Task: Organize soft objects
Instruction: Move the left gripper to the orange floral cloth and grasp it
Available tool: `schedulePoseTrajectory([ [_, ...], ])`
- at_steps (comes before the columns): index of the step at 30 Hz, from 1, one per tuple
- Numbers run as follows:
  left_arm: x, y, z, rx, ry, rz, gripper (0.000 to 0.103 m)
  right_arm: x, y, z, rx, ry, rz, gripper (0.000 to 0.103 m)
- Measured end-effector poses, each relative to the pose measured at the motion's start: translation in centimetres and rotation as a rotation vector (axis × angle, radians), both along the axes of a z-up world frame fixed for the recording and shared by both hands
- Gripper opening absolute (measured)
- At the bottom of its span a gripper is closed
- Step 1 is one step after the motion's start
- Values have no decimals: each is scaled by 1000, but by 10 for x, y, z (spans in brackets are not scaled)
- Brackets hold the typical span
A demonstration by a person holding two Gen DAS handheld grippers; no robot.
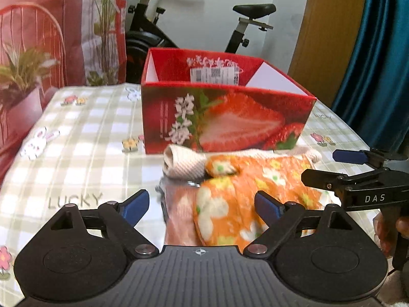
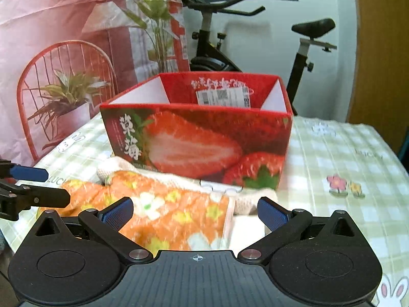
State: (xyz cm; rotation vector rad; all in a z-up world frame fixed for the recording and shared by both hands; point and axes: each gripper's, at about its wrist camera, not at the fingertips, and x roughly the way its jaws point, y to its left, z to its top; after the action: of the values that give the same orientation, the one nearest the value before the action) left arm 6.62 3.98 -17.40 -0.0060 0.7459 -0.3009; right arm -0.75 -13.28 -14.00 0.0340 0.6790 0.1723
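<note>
Both tongs, left point(image 1: 204, 204) and right point(image 2: 195, 211), gape wide above the orange floral cloth point(image 1: 255, 184), grasping nothing.

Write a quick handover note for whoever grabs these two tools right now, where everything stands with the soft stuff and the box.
Left tool: open, empty, over the orange floral cloth.
Right tool: open, empty, over the same cloth.
The cloth lies on the checked tablecloth in front of the red strawberry-print cardboard box, partly covering a cream knitted piece.
Done: nothing soft shows in the box, though its floor is hidden.
Left: grasp the cloth and knitted piece, likely box them.
</note>
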Motion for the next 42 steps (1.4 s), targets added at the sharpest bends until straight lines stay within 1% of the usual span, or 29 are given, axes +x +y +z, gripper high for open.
schedulePoseTrajectory([
  [3, 0, 2, -8, -29, 31, 0, 81, -2, -5, -8, 13, 38, -10, 102],
  [5, 2, 2, -12, -48, 47, 0, 78, -1, -10, -12, 35, 61, -11, 97],
  [10, 3, 3, -23, -79, 70, -6, 69, 0, -9, -22, 65, 101, 9, 90],
  [12, 3, 3, -25, -87, 73, -8, 67, 1, -8, -24, 73, 114, 21, 88],
  [17, 3, 0, -28, -94, 71, -22, 66, 4, -2, -28, 65, 133, 37, 89],
  [19, 2, -2, -28, -95, 70, -32, 63, 4, -3, -28, 73, 135, 36, 88],
  [20, 1, -3, -28, -97, 69, -37, 61, 4, -4, -28, 76, 135, 40, 86],
  [22, 0, -4, -27, -103, 63, -50, 50, 3, -2, -26, 81, 132, 53, 81],
  [23, -1, -4, -26, -101, 58, -54, 50, 2, -1, -25, 77, 127, 57, 79],
  [24, -1, -4, -25, -100, 54, -55, 46, 1, 0, -23, 71, 121, 63, 78],
  [25, -2, -4, -25, -105, 52, -56, 43, 1, 1, -21, 68, 117, 68, 74],
  [26, -2, -3, -25, -109, 50, -54, 42, 0, 1, -20, 68, 111, 72, 70],
  [27, -2, -3, -25, -113, 48, -52, 40, 0, 1, -19, 68, 107, 75, 68],
  [28, -2, -2, -24, -117, 47, -50, 38, 0, 1, -18, 70, 103, 78, 63],
  [29, -2, -1, -24, -120, 46, -49, 38, -1, 1, -17, 74, 99, 80, 57],
  [31, -1, -2, -25, -122, 48, -47, 38, -2, 0, -15, 79, 91, 82, 51],
  [33, -1, -1, -26, -123, 54, -46, 38, -1, -2, -15, 84, 90, 84, 50],
  [39, 0, -1, -27, -127, 58, -45, 39, 1, -6, -22, 107, 121, 70, 51],
  [40, -1, -1, -26, -127, 56, -46, 38, 1, -7, -22, 112, 121, 69, 50],
  [41, -1, -1, -26, -128, 51, -47, 38, 0, -6, -22, 113, 120, 70, 45],
  [42, -2, 0, -26, -131, 47, -48, 35, 0, -6, -21, 113, 117, 74, 42],
])
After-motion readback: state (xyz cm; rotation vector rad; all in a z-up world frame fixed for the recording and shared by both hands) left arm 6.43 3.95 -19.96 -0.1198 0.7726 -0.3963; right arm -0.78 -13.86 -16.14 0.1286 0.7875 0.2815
